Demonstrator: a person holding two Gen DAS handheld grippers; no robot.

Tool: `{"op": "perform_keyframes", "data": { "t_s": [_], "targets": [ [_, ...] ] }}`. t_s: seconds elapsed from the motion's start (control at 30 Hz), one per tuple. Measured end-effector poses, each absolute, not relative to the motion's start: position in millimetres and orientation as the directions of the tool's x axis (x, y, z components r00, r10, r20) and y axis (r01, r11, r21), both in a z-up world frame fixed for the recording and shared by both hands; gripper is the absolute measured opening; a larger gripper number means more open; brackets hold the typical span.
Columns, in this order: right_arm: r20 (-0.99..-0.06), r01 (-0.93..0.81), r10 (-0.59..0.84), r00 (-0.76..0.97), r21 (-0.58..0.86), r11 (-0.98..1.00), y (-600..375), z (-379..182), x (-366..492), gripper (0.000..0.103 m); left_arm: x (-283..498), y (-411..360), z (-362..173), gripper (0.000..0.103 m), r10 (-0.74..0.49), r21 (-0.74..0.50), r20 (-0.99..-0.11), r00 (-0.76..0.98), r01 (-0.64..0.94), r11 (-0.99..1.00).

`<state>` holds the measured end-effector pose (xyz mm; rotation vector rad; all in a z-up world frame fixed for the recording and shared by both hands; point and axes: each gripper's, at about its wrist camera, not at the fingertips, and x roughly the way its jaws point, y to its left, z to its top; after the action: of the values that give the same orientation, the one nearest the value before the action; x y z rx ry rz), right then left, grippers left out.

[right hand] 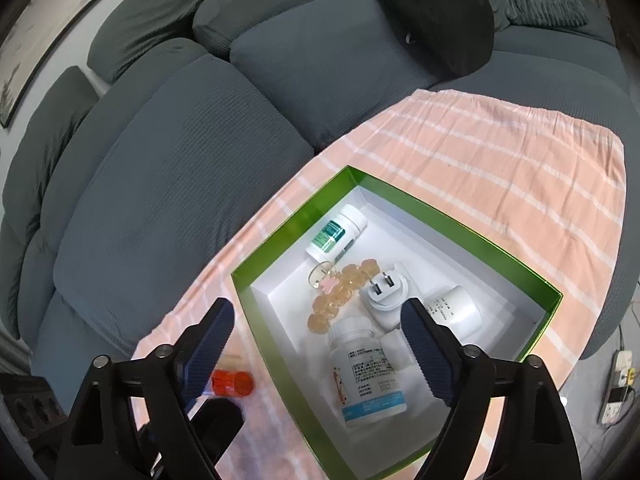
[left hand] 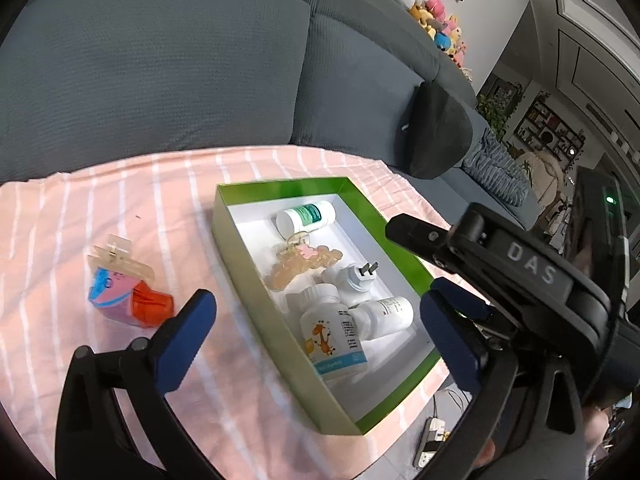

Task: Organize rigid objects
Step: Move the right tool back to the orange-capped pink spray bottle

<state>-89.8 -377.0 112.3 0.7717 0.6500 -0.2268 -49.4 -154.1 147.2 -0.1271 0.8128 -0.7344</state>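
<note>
A green box (left hand: 260,280) (right hand: 460,242) with a white inside lies on a pink striped cloth (left hand: 80,208). In it lie a giraffe-label bottle (left hand: 332,332) (right hand: 368,372), a green-label bottle (left hand: 306,216) (right hand: 336,234), a plain white bottle (left hand: 386,314) (right hand: 456,310), a white plug adapter (left hand: 356,278) (right hand: 384,292) and an amber hair claw (left hand: 304,268) (right hand: 340,296). My left gripper (left hand: 320,300) hangs open above the box's near left wall, holding nothing. My right gripper (right hand: 316,312) is open above the box, also with nothing between its pads.
Left of the box on the cloth lie a clear clip (left hand: 120,256) and a pink-and-blue toy (left hand: 110,294) with an orange-red end (left hand: 152,304) (right hand: 234,382). A grey sofa (left hand: 160,60) with a black cushion (left hand: 436,132) lies behind. A power strip (right hand: 620,384) sits on the floor.
</note>
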Motion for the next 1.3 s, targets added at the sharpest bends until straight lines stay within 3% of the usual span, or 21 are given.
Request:
{"op": "perform_keyframes", "data": {
  "t_s": [0.3, 0.43, 0.73, 0.87, 1.1, 1.3],
  "targets": [
    [-0.631, 0.417, 0.015, 0.776, 0.53, 0.738, -363.9, 118.8, -88.0, 0.091, -52.6, -105.7, 150.1, 0.102, -0.598, -0.344, -0.614, 0.515, 0.506, 0.791],
    [-0.631, 0.406, 0.005, 0.775, 0.504, 0.762, -355.2, 122.4, -86.7, 0.1, -51.6, -74.9, 145.3, 0.102, -0.54, -0.316, -0.634, 0.553, 0.452, 0.834],
    [-0.615, 0.307, 0.047, 0.787, 0.457, 0.835, -316.8, 135.3, -75.2, 0.1, -39.8, 9.2, 134.7, 0.102, -0.37, -0.306, -0.661, 0.653, 0.216, 0.927],
    [-0.62, 0.211, 0.135, 0.773, 0.451, 0.867, -287.0, 135.2, -57.5, 0.1, -36.7, 35.7, 134.0, 0.102, -0.338, -0.34, -0.672, 0.659, 0.131, 0.931],
    [-0.717, 0.054, 0.262, 0.646, 0.385, 0.921, -220.0, 122.6, -11.1, 0.1, -38.7, 63.3, 135.0, 0.102, -0.339, -0.393, -0.671, 0.66, 0.072, 0.917],
    [-0.802, 0.03, 0.193, 0.565, 0.254, 0.967, -174.8, 104.5, 27.8, 0.1, -40.2, 74.3, 135.5, 0.102, -0.344, -0.412, -0.671, 0.657, 0.055, 0.909]
  ]
}}
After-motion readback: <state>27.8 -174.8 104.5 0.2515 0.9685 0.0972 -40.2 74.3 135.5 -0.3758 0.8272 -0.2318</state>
